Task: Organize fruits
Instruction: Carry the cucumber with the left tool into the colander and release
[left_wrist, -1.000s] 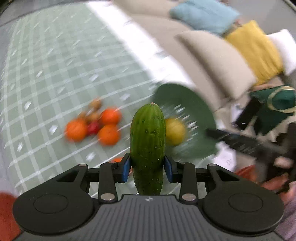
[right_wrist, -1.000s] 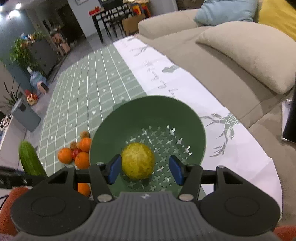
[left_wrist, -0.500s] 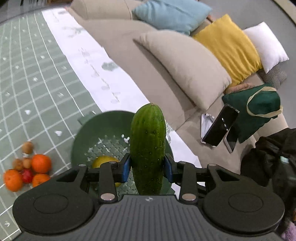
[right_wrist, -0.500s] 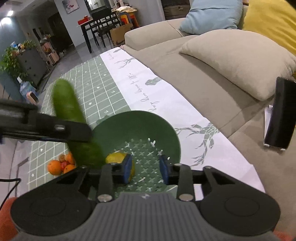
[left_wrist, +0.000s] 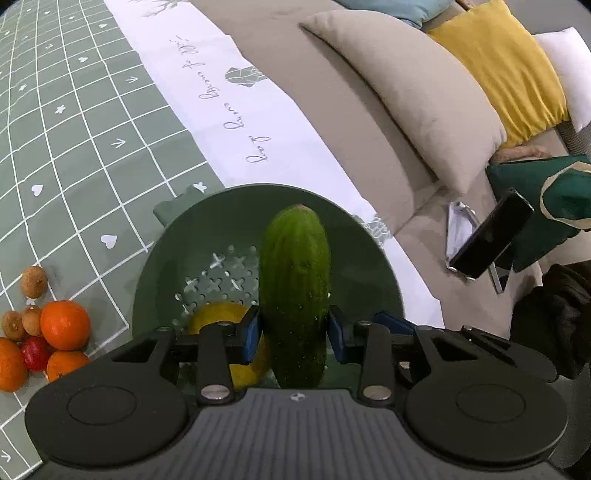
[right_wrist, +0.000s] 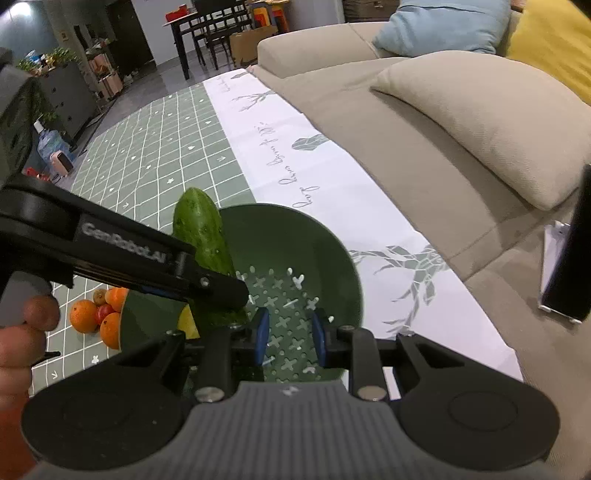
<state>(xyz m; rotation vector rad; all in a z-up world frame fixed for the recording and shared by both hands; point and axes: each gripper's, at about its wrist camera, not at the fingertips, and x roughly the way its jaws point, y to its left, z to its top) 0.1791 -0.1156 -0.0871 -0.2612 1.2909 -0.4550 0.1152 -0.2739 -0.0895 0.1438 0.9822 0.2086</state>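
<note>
Here the left gripper (left_wrist: 294, 334) clamps a dark green bumpy cucumber (left_wrist: 295, 280) above the green perforated plastic colander (left_wrist: 384, 273); the right gripper's (right_wrist: 289, 336) fingers stand parted, empty.

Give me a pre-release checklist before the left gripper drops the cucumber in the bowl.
1. Left gripper shut on cucumber: ok.
2. Cucumber over the green bowl: ok.
3. Landing spot free: not ok, a yellow fruit lies beneath the cucumber.
4. Right gripper empty, its fingers apart: ok.
5. Right gripper out of the drop path: cannot tell, it hangs over the bowl too.
6. Oranges left on the cloth: ok.
</note>
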